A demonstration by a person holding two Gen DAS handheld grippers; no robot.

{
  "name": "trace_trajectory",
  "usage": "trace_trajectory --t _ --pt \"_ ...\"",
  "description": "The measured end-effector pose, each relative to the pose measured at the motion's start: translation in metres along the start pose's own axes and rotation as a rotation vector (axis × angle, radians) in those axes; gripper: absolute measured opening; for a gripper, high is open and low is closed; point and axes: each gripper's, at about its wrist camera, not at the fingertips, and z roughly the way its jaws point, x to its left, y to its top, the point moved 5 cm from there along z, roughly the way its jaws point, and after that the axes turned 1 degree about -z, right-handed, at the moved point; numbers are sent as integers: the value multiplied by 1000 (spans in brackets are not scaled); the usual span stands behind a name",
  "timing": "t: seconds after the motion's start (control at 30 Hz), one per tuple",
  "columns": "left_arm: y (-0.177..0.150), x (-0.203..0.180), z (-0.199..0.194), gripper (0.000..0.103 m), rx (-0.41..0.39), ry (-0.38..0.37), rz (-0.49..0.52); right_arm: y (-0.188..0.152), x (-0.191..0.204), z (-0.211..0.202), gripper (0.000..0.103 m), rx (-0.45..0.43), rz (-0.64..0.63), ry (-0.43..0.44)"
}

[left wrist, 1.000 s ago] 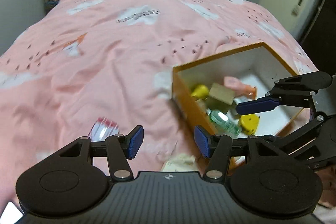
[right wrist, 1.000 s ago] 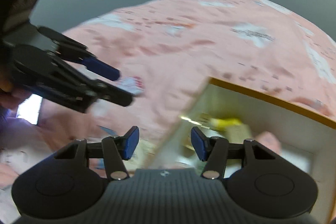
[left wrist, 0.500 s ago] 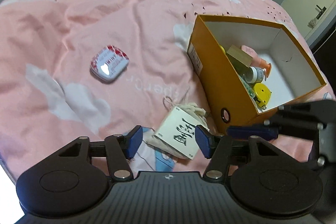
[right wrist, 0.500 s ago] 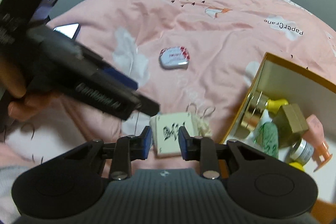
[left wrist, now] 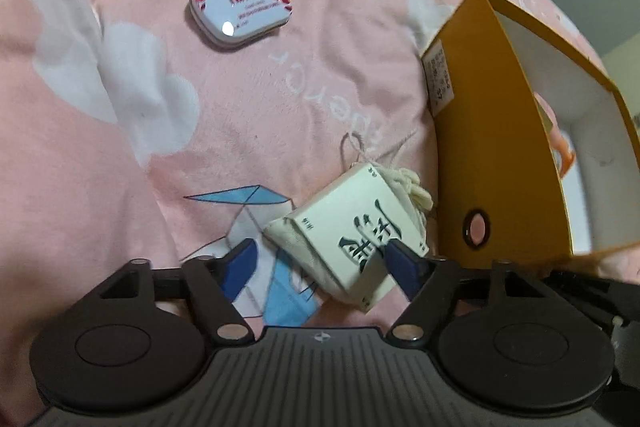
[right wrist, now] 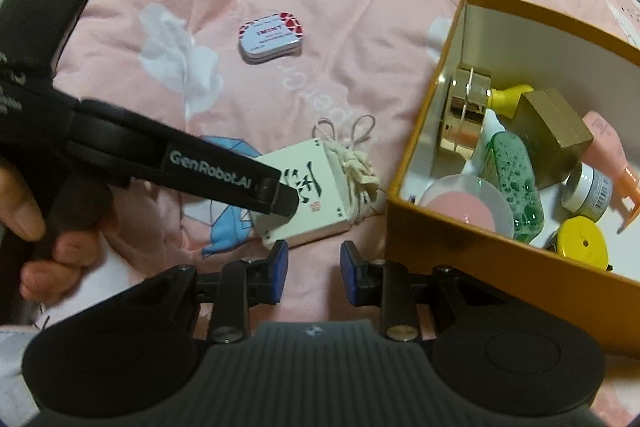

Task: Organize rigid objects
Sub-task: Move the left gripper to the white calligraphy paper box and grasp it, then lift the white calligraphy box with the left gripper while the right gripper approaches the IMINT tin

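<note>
Left gripper (left wrist: pixel 322 261): jaws spread wide over a pink bedspread (left wrist: pixel 100 147); the cream drawstring pouch (left wrist: pixel 352 239) with black brush characters sits between the blue pads. The right pad overlaps the pouch's near edge; whether it touches cannot be told, and the left pad stands clear, so nothing is clamped. In the right wrist view the same gripper (right wrist: pixel 280 197) enters from the left, held in a bare hand (right wrist: pixel 28 223), its tip over the pouch.

Mint tin (left wrist: pixel 240 7): white lid with red corner pattern, flat on the bedspread, well apart from the pouch and beyond it. Also seen in the right wrist view (right wrist: pixel 272 37).

Cream drawstring pouch, right wrist view (right wrist: pixel 316 193): lying on the bedspread just left of the box, knotted cord toward the box.

Right gripper (right wrist: pixel 312 269): jaws partly open, holding nothing, hovering over bare bedspread just short of the pouch.

Orange box (right wrist: pixel 424 227): open-topped, white inside, resting on the bedspread at the right; in the left wrist view (left wrist: pixel 500 155) its side wall shows a label and a round finger hole.

Box contents, left to right:
- gold-capped bottle (right wrist: pixel 464 115)
- pink-lidded round jar (right wrist: pixel 468 209)
- green gel bottle (right wrist: pixel 512 179)
- yellow item (right wrist: pixel 510 95)
- olive-gold carton (right wrist: pixel 552 135)
- small white jar (right wrist: pixel 588 191)
- yellow round tape measure (right wrist: pixel 580 241)
- pink tube (right wrist: pixel 608 151)
</note>
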Motion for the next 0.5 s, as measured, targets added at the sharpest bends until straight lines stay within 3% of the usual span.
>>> trace_trajectory --t 0.13,0.27,0.5 --pt "3 3 10 97 -5 -38 -41 -1 -5 9 27 12 49 46" --pt "5 -1 17 97 -8 -54 -36 -3 -8 21 20 41 79 69" --pt "0 -17 -1 55 -64 -53 55 -5 -9 25 21 53 99 83"
